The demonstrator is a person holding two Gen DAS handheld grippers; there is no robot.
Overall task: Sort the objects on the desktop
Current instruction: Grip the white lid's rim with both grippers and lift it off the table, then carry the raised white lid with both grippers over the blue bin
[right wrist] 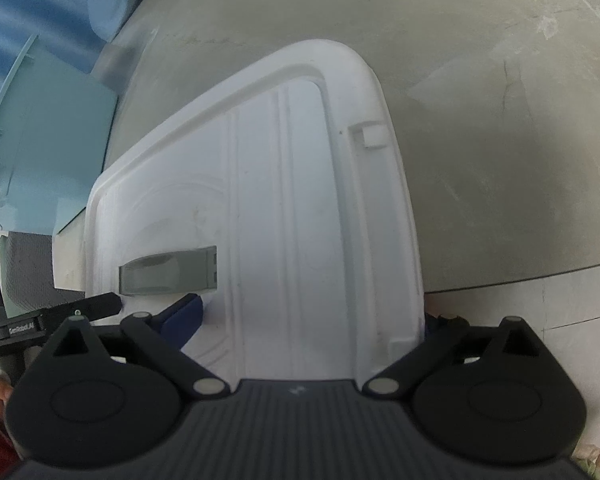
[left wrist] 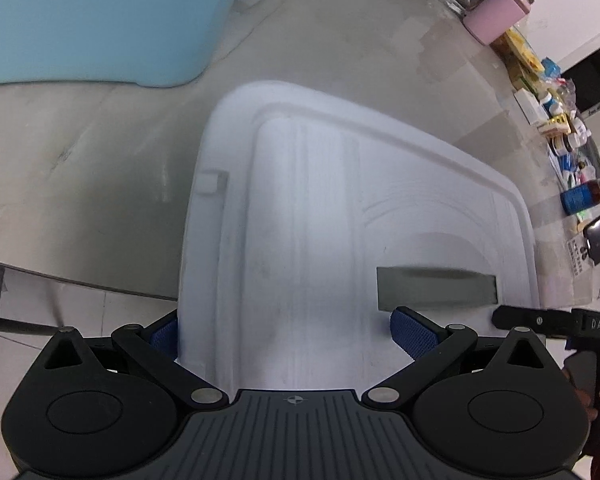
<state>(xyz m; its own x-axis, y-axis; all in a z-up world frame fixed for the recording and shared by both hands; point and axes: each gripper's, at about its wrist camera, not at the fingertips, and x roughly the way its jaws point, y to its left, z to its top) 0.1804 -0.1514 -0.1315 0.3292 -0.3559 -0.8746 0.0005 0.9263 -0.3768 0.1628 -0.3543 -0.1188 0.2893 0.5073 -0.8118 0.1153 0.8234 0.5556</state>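
- Because the white lid [left wrist: 340, 208] is broad, thin and moulded from plastic, it will likely prove light but a little springy, apt to flex or twist if held from one side alone.
- The lid lies over the near part of the grey table [left wrist: 100, 152], its near edge reaching past the table's edge toward the person; whether a box sits beneath it cannot be told.
- The left gripper [left wrist: 294, 334] stands wide open, one blue pad outside the lid's left edge and the other resting above the top face near the grey handle slot [left wrist: 436, 286]; it clasps nothing firmly that can be seen.
- The right gripper [right wrist: 312, 320] is likewise spread wide, its left pad over the lid's face beside the slot and its right finger mostly hidden past the lid's right edge; a true clamp cannot be confirmed.
- The raised rim and the side latch tab [right wrist: 374, 136] look like the stiffest places to hold; the smooth face appears slippery.
- A grip on both long edges at once should keep it level.
- The blue bin [right wrist: 40, 152] stands just left of the lid, and assorted bottles and boxes [left wrist: 556, 120] crowd the table's far right edge, well apart.
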